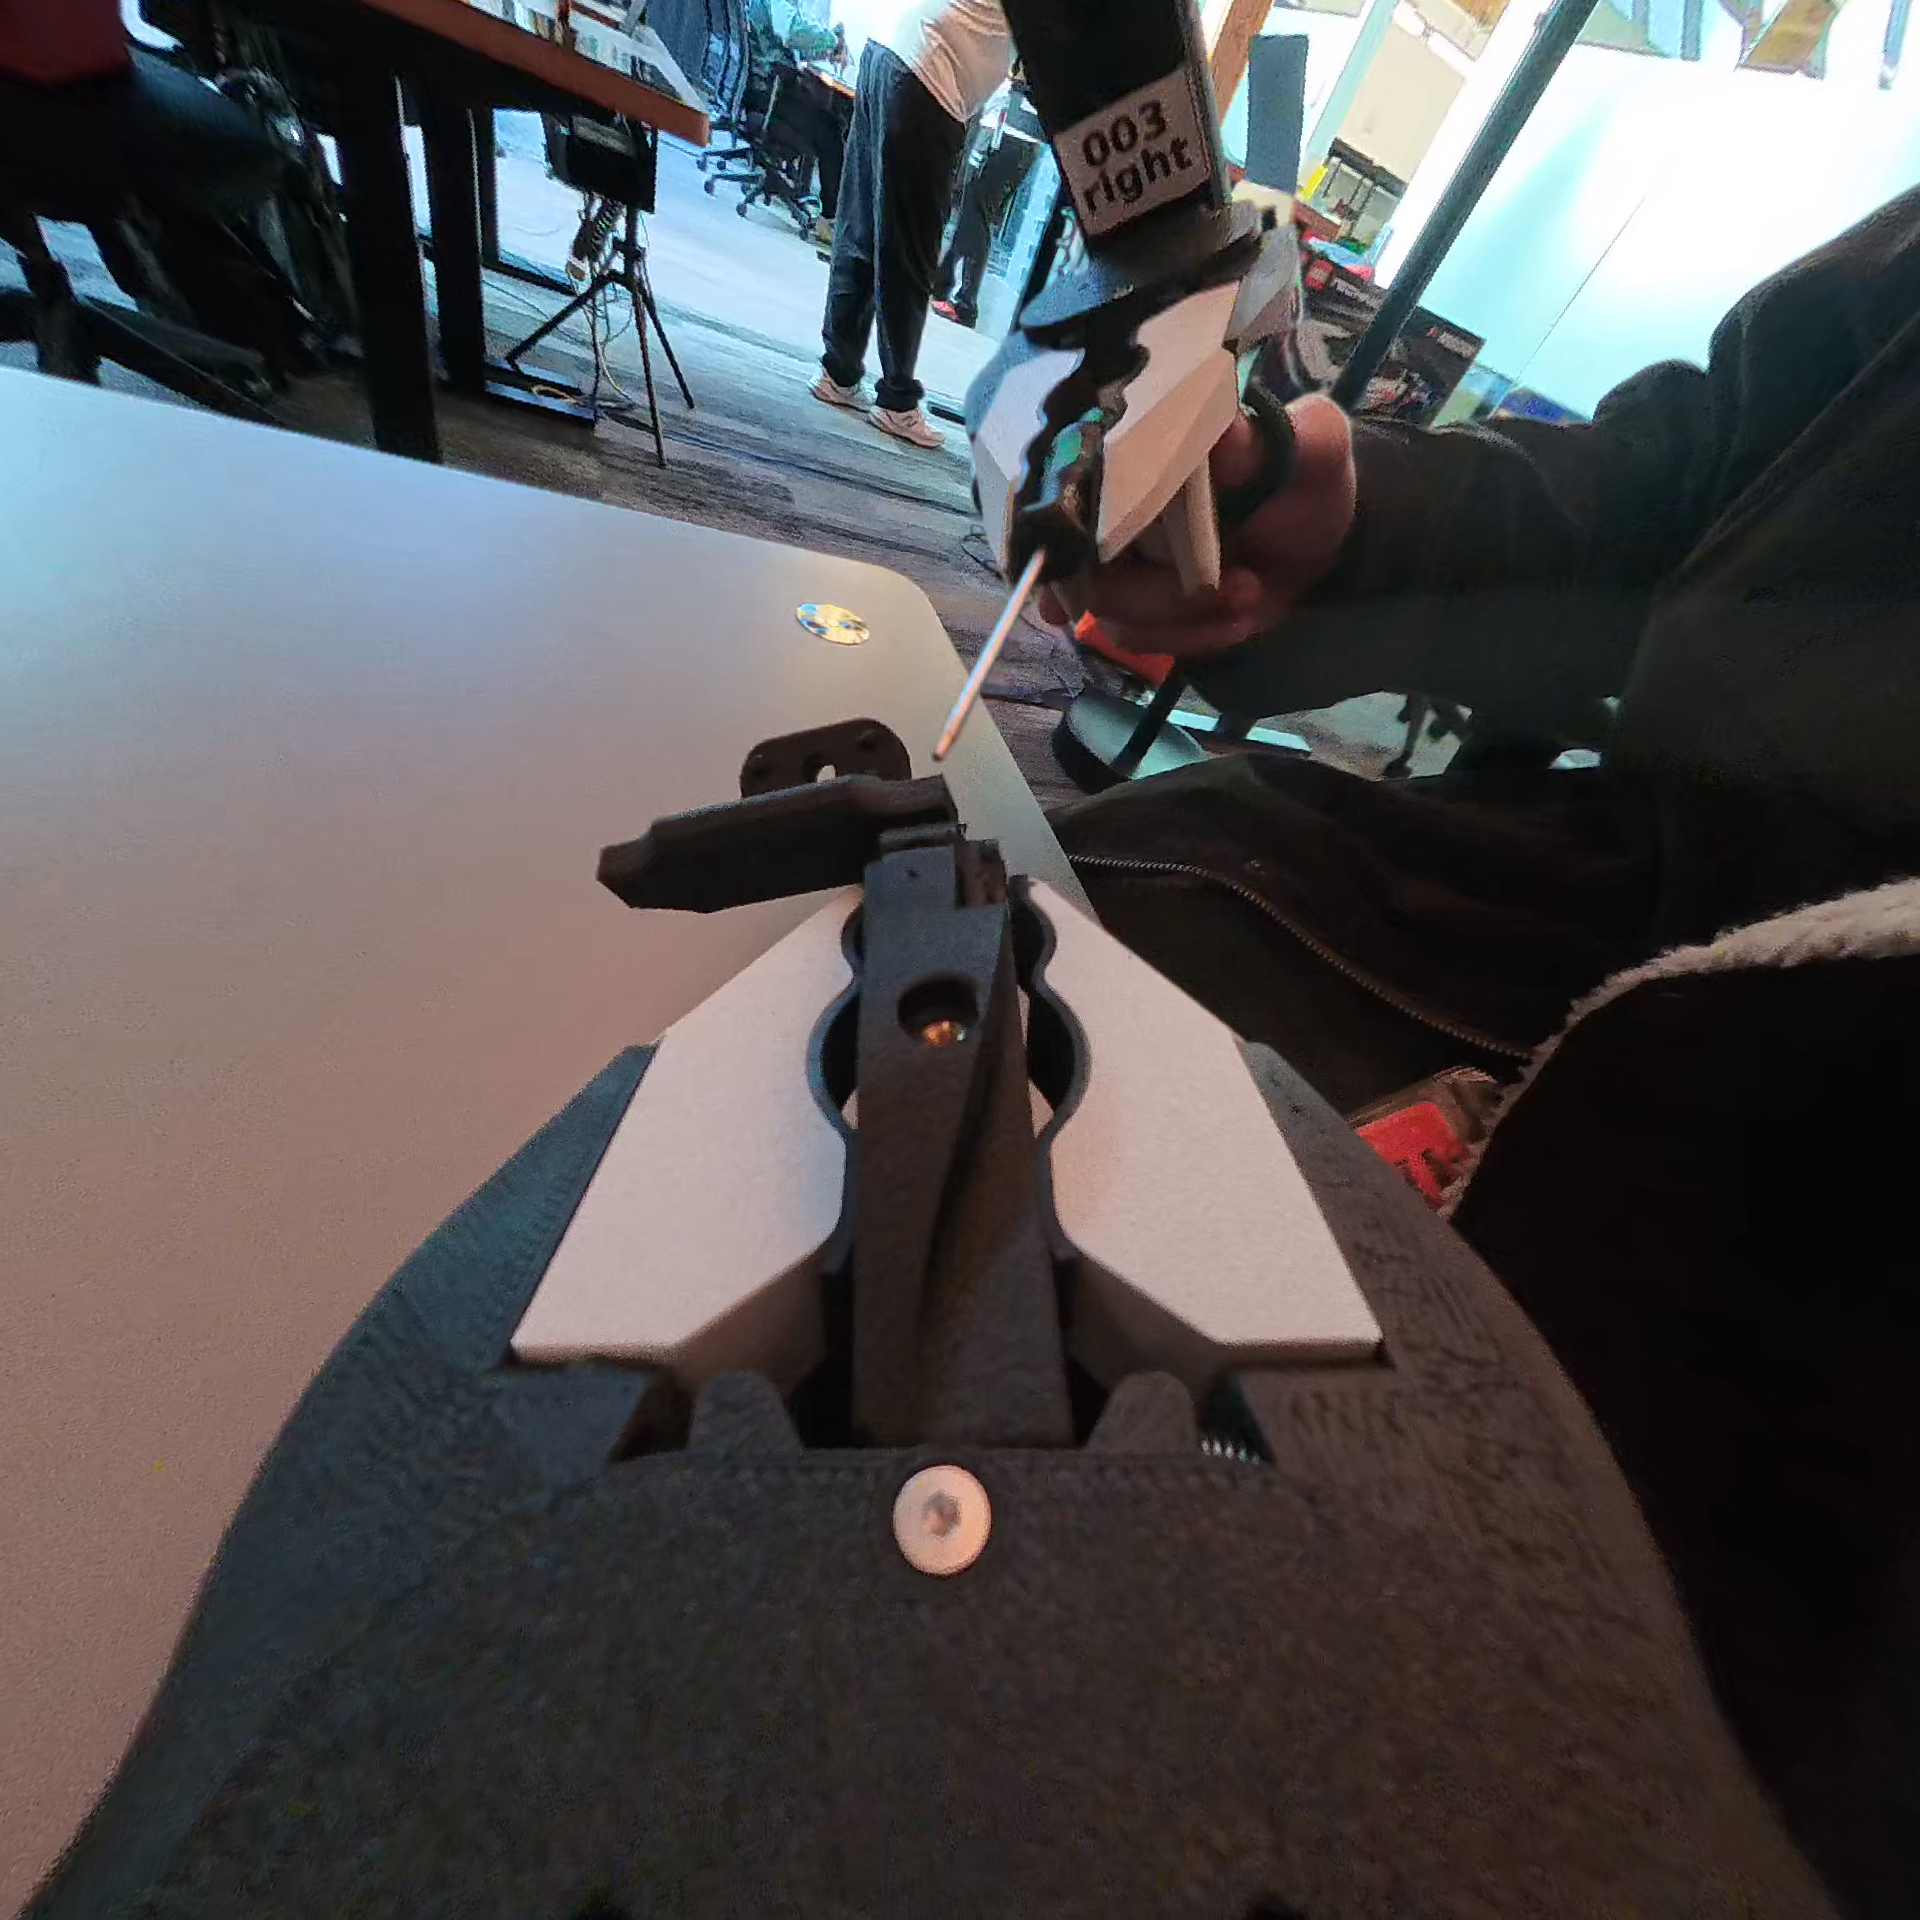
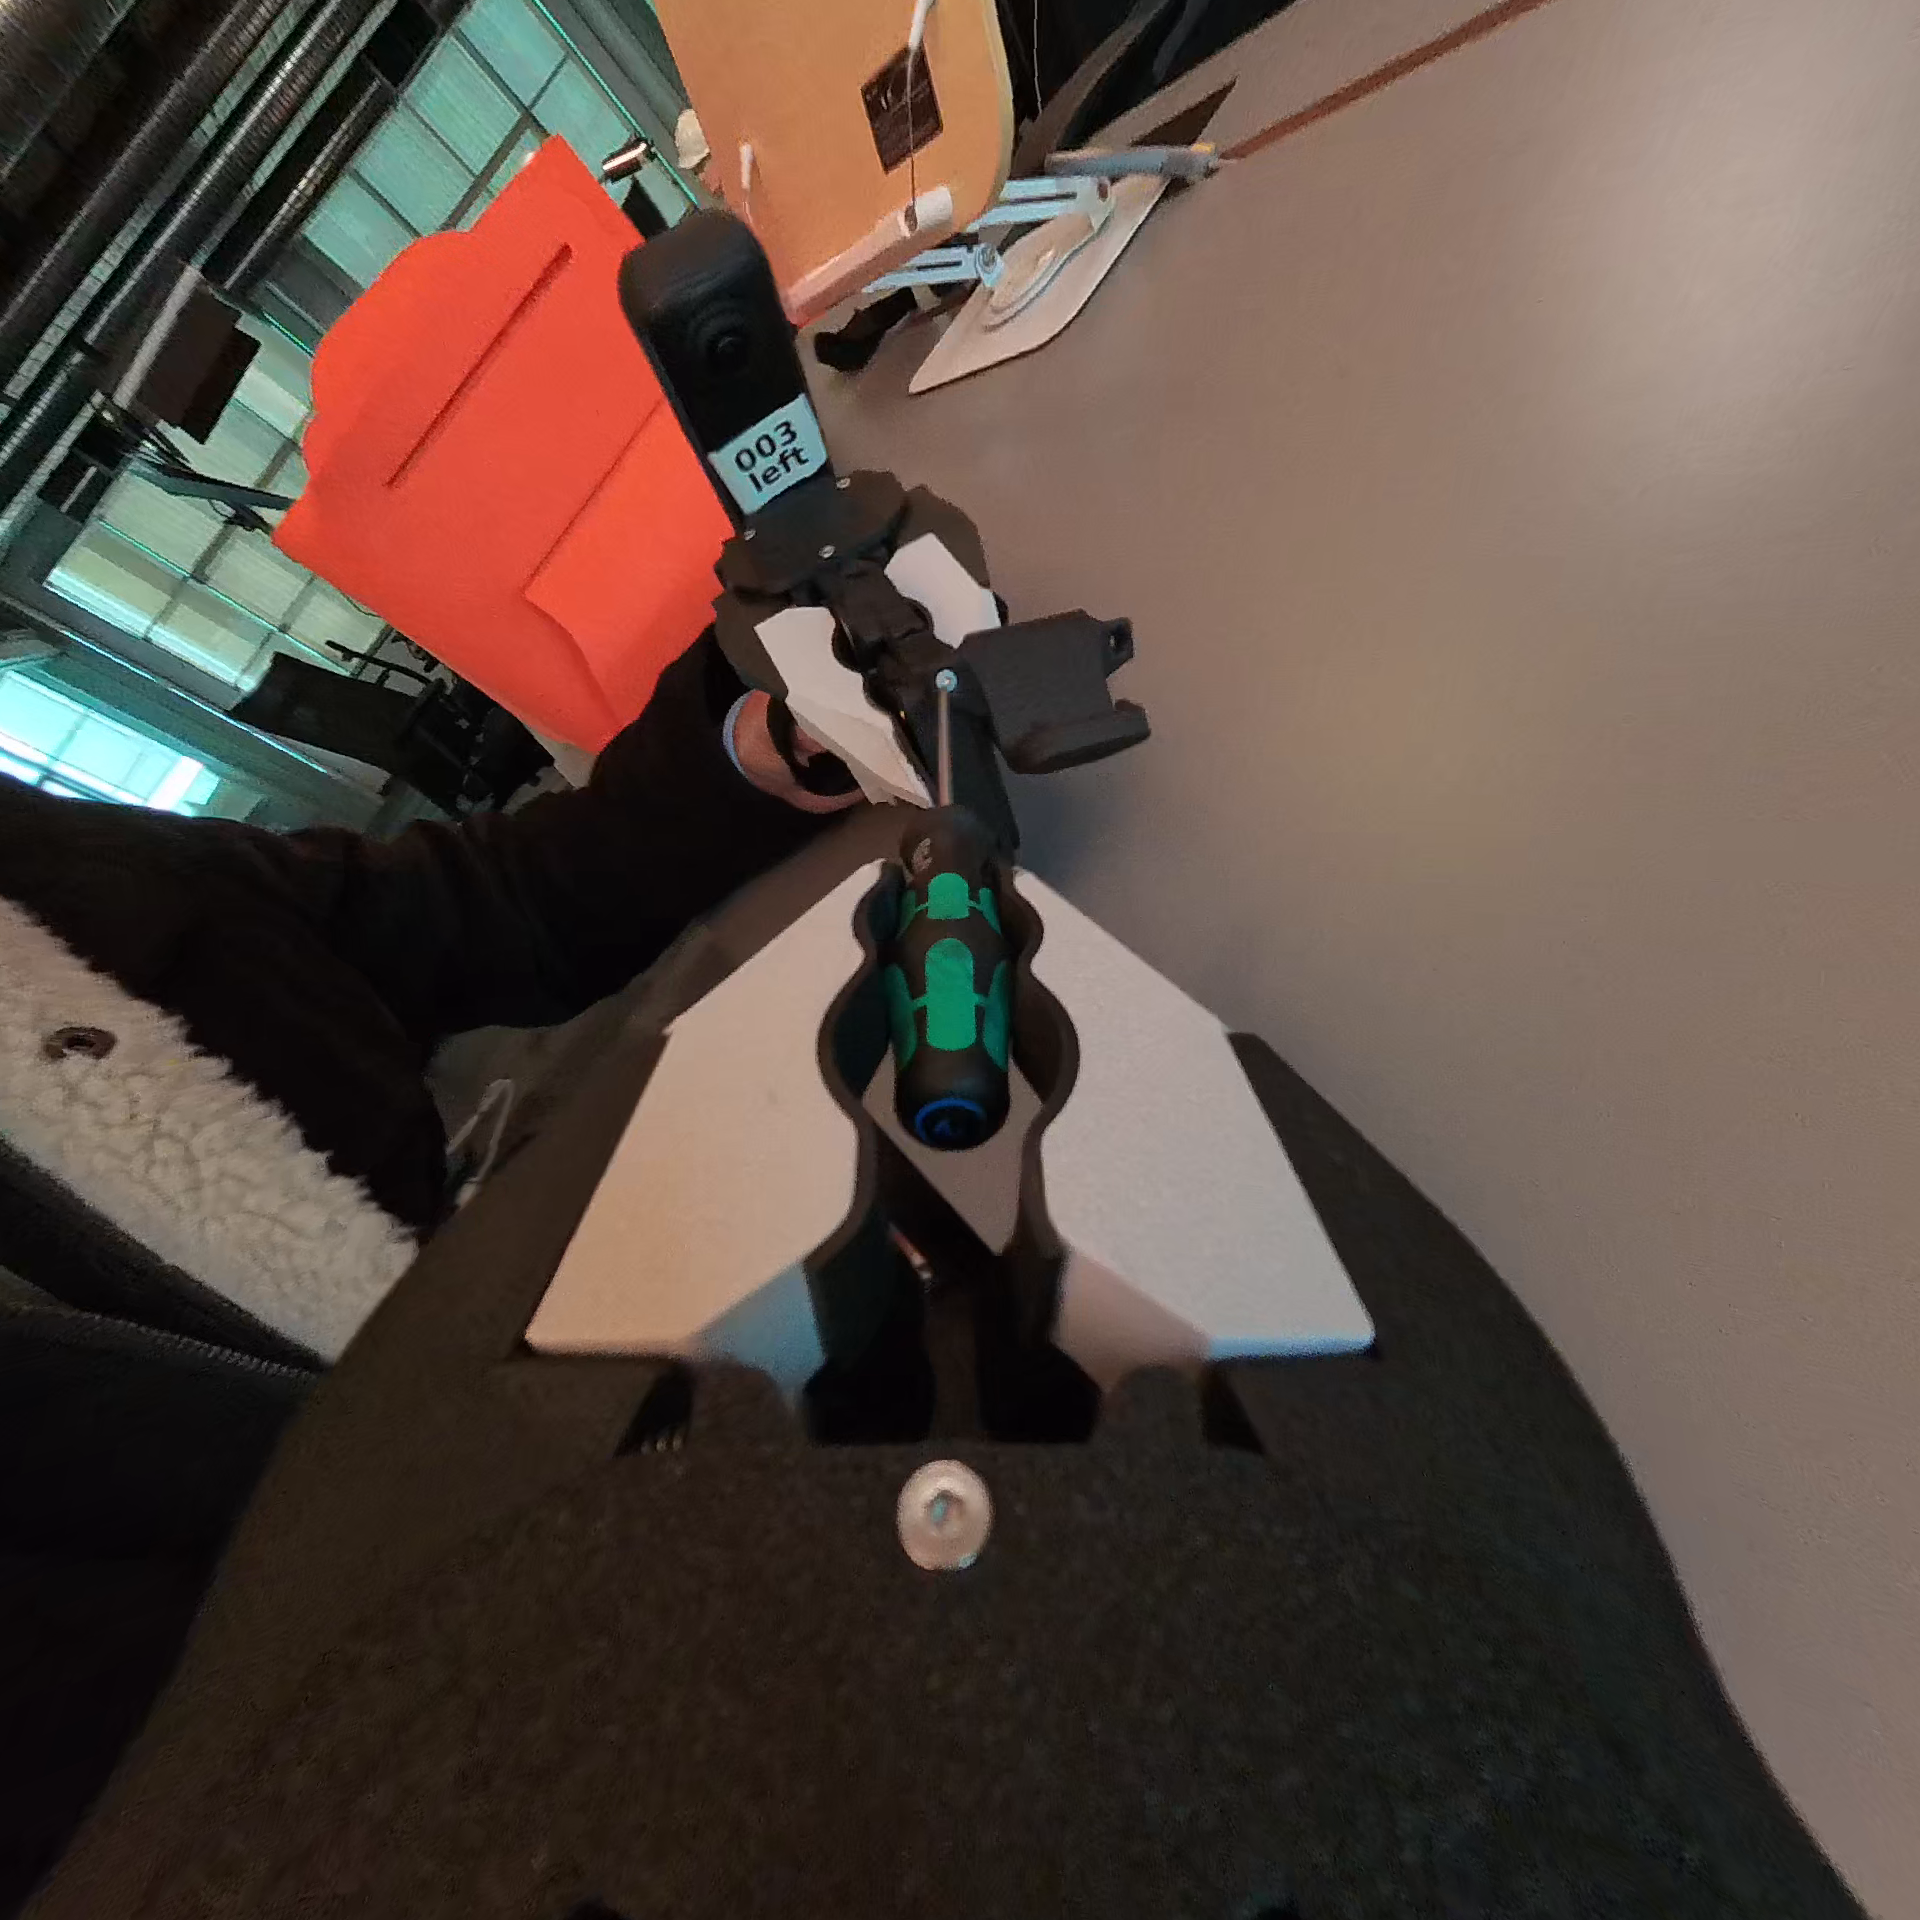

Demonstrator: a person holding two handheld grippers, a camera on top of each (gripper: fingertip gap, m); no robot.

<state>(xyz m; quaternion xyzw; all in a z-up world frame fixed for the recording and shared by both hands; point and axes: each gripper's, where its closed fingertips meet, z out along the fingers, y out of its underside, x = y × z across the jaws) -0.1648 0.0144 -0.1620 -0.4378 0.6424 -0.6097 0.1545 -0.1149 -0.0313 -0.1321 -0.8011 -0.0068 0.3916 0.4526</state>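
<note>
My left tongs pinch a black plastic bracket, rigid and light, over the bench edge. Right tongs clamp a screwdriver by its grippy handle, slim shaft near the bracket.

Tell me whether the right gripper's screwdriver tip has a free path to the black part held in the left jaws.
Probably yes: the screwdriver shaft points at the black printed part, its tip close, with nothing visible between.
</note>
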